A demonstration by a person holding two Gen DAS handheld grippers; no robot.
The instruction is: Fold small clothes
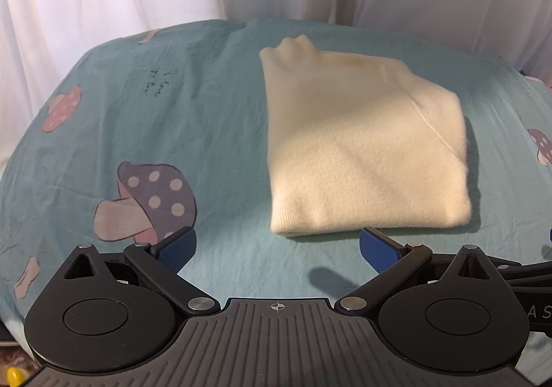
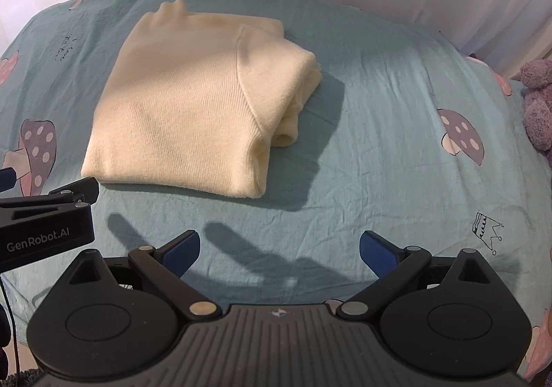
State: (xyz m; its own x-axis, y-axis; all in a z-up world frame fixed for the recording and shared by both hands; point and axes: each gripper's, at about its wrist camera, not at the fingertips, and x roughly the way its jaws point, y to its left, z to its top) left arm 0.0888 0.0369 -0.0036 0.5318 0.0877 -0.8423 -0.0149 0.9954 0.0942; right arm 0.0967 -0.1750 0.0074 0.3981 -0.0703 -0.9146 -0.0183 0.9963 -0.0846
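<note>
White curtains [image 1: 103, 0] behind; in front of them a teal bedsheet [image 1: 207, 117] printed with spotted mushrooms, lightly wrinkled, covering the whole work surface.

On the sheet, a cream knitted sweater [image 1: 362, 145], folded into a compact block with the collar pointing toward the curtains. Seen again from the right wrist camera [image 2: 186, 110]: flat ribbed top, a sleeve seam running diagonally across it, and stacked folded layers exposed along the sweater's right edge. A dark shadow cast on the sheet to the right of the sweater and in front of it.

Near the sweater's front edge, the left gripper [image 1: 277, 250], both blue pads spread wide apart and holding nothing; right pad just short of the sweater's front edge, not clearly touching it. Same gripper visible at the left margin of the right wrist view [image 2: 45, 211], black body marked "GenRobot.AI", close to the sweater's front left corner.

Further back from the sweater's front edge, the right gripper [image 2: 279, 254], fingers likewise spread wide and empty, hovering over bare sheet with finger shadows beneath.

Beside the sweater's left side, a large purple mushroom print [image 1: 151, 197] and a small line of handwriting-style text [image 1: 153, 81]. Well to the right of the sweater, a small crown drawing [image 2: 486, 230] and, at the sheet's far right edge, a purple plush toy [image 2: 538, 104].
</note>
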